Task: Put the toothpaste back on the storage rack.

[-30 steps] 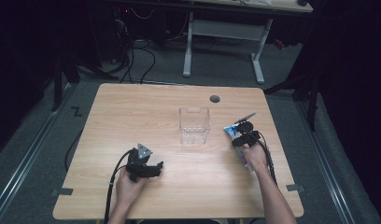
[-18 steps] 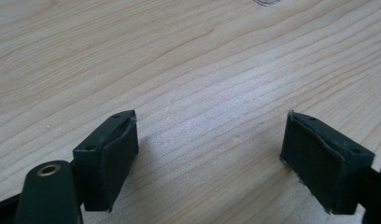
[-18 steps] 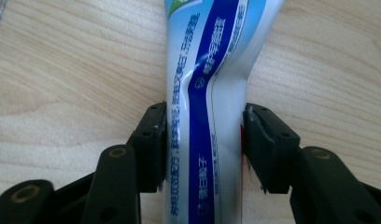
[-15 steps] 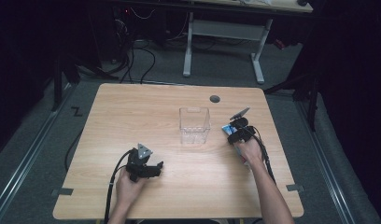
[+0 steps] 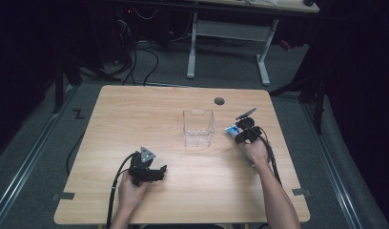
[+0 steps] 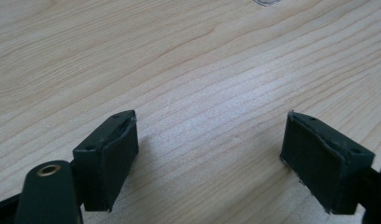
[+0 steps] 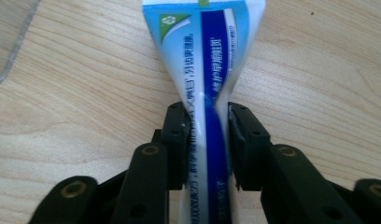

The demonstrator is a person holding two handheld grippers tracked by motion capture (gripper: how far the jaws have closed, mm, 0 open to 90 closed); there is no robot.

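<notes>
The counter carries one clear plastic box. There is one toothpaste tube. Two grippers are in hand.

Chinese print in white and blue running lengthwise on tube, too blurred to read; green corner patch with white recycling sign at upper left of frame.
</notes>
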